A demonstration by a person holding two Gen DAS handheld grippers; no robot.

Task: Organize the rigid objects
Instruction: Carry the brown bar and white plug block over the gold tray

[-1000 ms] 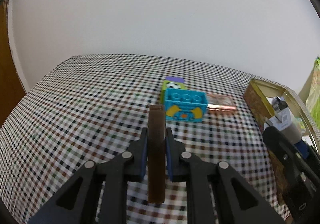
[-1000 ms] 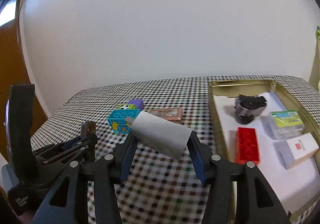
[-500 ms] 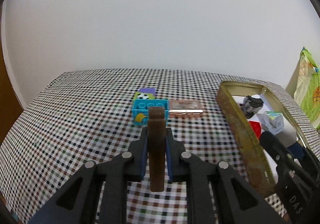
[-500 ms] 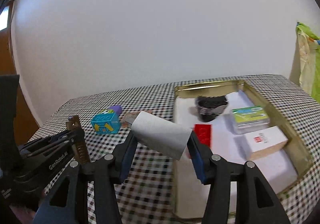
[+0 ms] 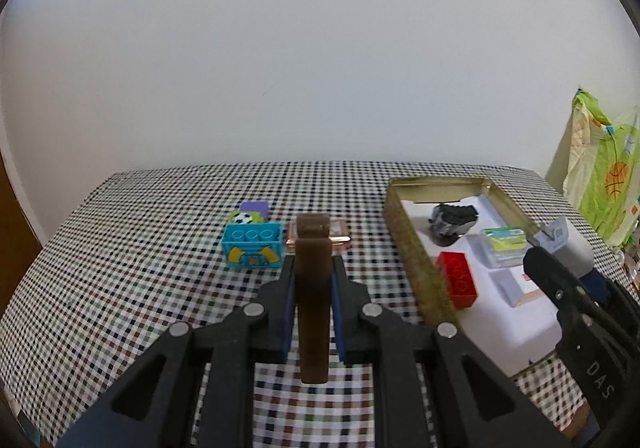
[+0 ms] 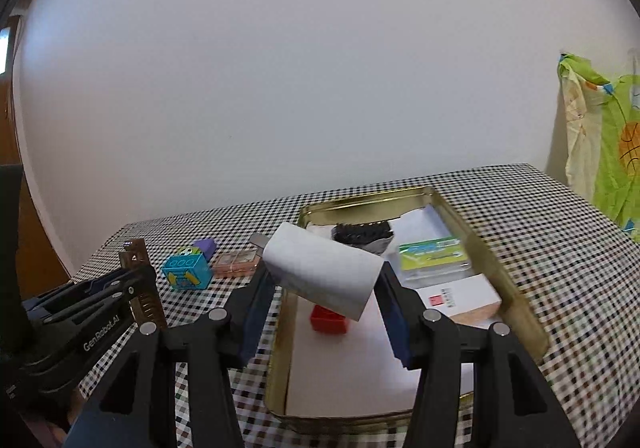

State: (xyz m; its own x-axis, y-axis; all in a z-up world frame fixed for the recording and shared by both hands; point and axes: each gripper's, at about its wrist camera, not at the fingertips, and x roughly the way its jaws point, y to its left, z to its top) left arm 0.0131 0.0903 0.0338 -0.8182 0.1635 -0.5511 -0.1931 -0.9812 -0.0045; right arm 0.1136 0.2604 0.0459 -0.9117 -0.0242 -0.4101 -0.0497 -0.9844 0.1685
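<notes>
Comb point(image 5: 313, 300), flat and dark brown, stands edge-on between the pads of the left gripper point(image 5: 313, 302), which are clamped tight on it; its long axis runs from 6 toward 12 o'clock in the left wrist view, the far end tipped up over the checked tablecloth point(image 5: 120, 268). From the right wrist view the same comb point(image 6: 143, 288) shows at 9 o'clock with teeth along one side, its lower part hidden behind the black jaws. At 11 o'clock from it in the left view lies a blue toy brick point(image 5: 253, 246) with yellow marks, a green and purple piece point(image 5: 248, 213) just behind it, and a pinkish clear case point(image 5: 320, 238) beside the brick, partly covered by the comb tip. The right gripper point(image 6: 323, 280) is closed on a white cylinder point(image 6: 322, 275), whose long axis slants from 10 to 4 o'clock; a small grey tab juts from its upper end, too blurred to identify. Under it sits the gold tin tray point(image 6: 500, 280), lined white, holding a red brick point(image 6: 329, 320) mostly hidden by the cylinder, a black crumpled object point(image 6: 362, 234), a clear box with green label point(image 6: 434, 254) and a white box point(image 6: 460, 298). A green patterned bag point(image 6: 608, 143) is cut off at 3 o'clock
</notes>
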